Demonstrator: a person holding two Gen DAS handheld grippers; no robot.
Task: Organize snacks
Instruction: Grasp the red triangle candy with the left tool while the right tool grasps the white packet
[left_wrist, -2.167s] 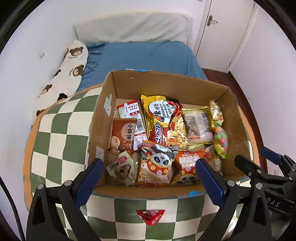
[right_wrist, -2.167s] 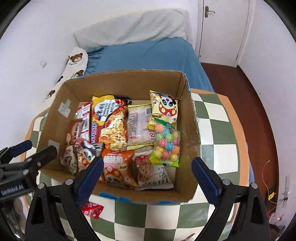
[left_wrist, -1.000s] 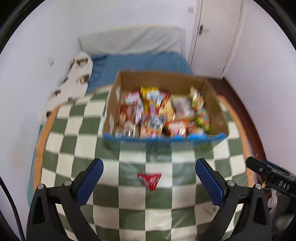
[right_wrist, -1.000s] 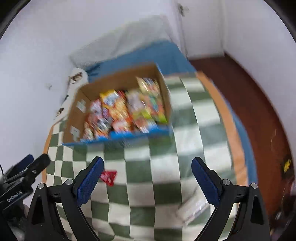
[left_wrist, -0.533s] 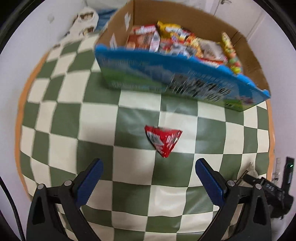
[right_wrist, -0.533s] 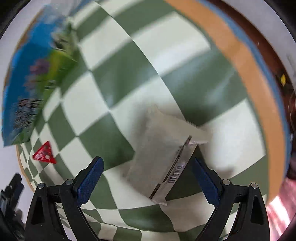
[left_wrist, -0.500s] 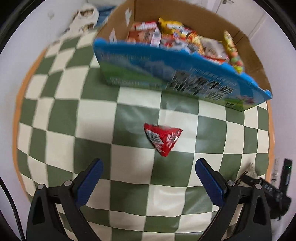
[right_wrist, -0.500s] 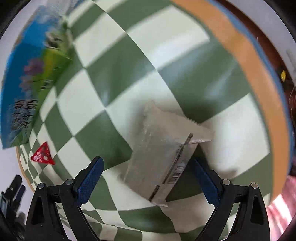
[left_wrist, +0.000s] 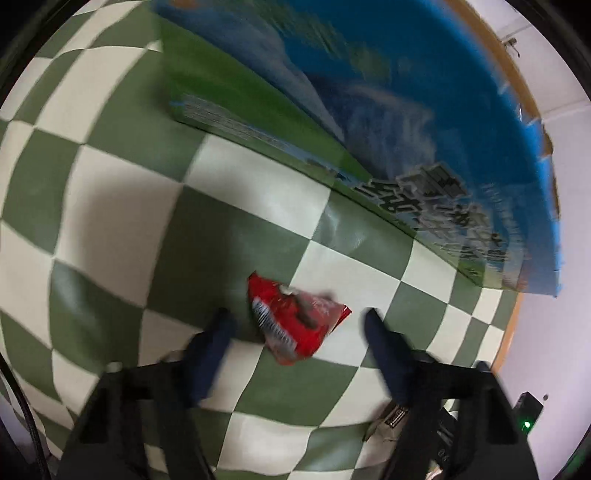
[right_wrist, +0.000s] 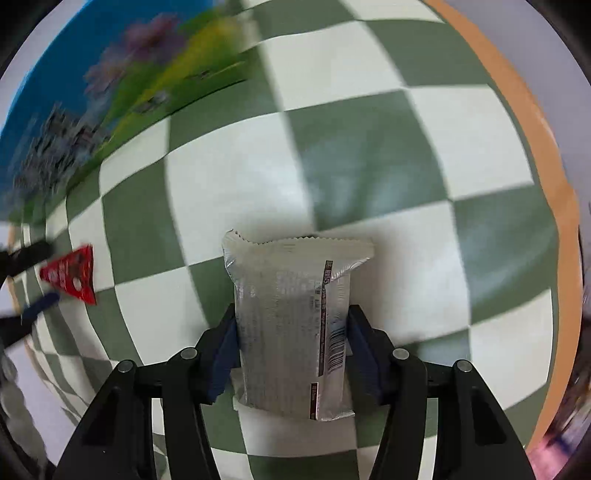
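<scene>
A small red triangular snack packet (left_wrist: 295, 317) lies on the green-and-white checked cloth (left_wrist: 110, 221). My left gripper (left_wrist: 297, 328) is open, its fingers on either side of the packet, close to it. A silver snack packet (right_wrist: 291, 325) lies on the cloth in the right wrist view. My right gripper (right_wrist: 291, 332) has both pads against the packet's sides, shut on it. The snack box (left_wrist: 369, 110) shows its blue and green printed outer wall just beyond. The red packet (right_wrist: 70, 275) and left gripper fingers (right_wrist: 38, 304) show at the left edge of the right wrist view.
The box wall (right_wrist: 92, 103) stands at the upper left in the right wrist view. The orange edge of the cloth (right_wrist: 554, 184) runs down the right side. A dark device with a green light (left_wrist: 526, 417) sits at the lower right in the left wrist view.
Both grippers have dropped low to the cloth. The left has closed in around the red packet and narrowed. The right has closed onto the silver packet, which now lies straight between its pads.
</scene>
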